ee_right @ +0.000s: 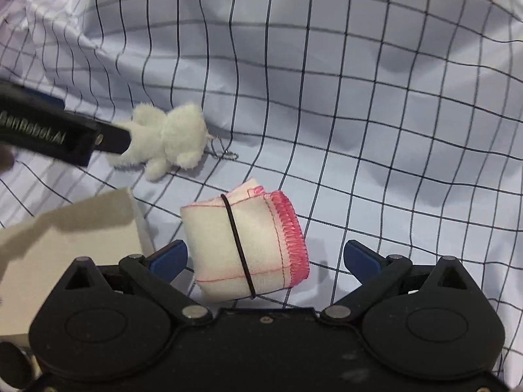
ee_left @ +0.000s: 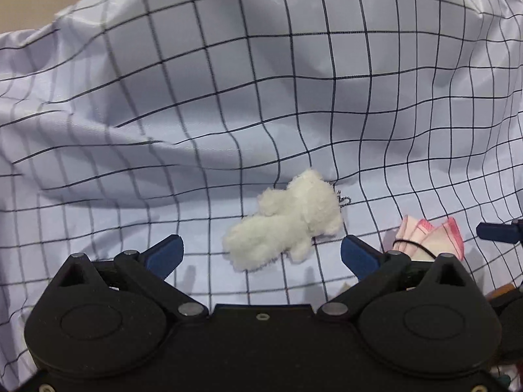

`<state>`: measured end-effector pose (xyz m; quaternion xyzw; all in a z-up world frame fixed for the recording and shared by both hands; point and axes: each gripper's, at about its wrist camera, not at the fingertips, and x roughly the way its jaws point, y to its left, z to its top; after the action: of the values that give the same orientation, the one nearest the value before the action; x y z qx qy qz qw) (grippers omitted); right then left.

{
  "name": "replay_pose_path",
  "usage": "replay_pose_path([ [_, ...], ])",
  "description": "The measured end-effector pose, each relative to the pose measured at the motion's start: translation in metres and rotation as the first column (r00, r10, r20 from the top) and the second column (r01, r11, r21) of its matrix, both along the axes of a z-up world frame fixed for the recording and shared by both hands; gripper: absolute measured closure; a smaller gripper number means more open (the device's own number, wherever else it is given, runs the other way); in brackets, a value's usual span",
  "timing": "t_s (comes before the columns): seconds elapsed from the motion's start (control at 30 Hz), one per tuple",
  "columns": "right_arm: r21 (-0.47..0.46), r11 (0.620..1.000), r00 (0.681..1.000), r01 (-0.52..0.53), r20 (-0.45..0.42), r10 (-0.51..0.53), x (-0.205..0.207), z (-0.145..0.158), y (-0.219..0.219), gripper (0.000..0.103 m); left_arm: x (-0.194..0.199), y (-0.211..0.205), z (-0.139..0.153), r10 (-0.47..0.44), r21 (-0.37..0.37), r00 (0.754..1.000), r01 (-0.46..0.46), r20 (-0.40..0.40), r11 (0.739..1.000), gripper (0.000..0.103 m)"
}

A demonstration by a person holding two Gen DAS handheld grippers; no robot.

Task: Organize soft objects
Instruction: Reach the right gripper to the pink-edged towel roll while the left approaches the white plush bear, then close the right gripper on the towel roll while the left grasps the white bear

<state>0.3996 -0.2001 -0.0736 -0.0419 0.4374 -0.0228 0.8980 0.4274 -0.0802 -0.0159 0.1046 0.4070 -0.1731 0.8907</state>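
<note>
The left gripper [ee_left: 261, 253] stands with its jaws spread wide and nothing pressed between the blue pads, tipped down toward a small white plush toy [ee_left: 284, 220] that lies on the checked cloth [ee_left: 163, 98] just ahead of the fingertips, partly inside the gap but touched by neither pad as far as I can see. In the right wrist view the left gripper [ee_right: 126, 140] shows as a black bar reaching in from the side right up against the toy [ee_right: 166, 140], and whether it touches there I cannot tell. The right gripper [ee_right: 264, 258] is likewise spread wide and holds nothing; its pads straddle a rolled pale towel with pink stitched edging [ee_right: 245, 245], bound by a thin black band [ee_right: 237, 245], which lies on the same cloth just beside the toy. A short metal chain [ee_right: 224, 152] trails from the toy onto the cloth. Further out, a pale box [ee_right: 72, 238] sits close to the roll on the toy's side, and it looks like the likely place for these things, though its inside is hidden. By my judgement the sorting has hardly begun: 2 soft things are loose on the cloth, none is gripped, none is seen put away. Left to do is closing on each, lifting, and setting them where they belong.
</note>
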Motion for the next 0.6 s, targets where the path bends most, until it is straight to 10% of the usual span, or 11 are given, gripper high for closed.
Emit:
replay_pose_path([
  [0.3,0.094,0.995,0.999,-0.015,-0.027,0.018,0.013,-0.006,-0.012,0.030,0.020,-0.027,-0.016,-0.127,0.091,0.992,0.126,0.006,0.988,0.004],
  [0.6,0.114,0.993,0.999,0.035,-0.021,-0.033,0.014,-0.001,-0.021,0.029,0.036,-0.051,-0.036,-0.192,0.140,0.980,0.197,-0.044,0.970,0.008],
])
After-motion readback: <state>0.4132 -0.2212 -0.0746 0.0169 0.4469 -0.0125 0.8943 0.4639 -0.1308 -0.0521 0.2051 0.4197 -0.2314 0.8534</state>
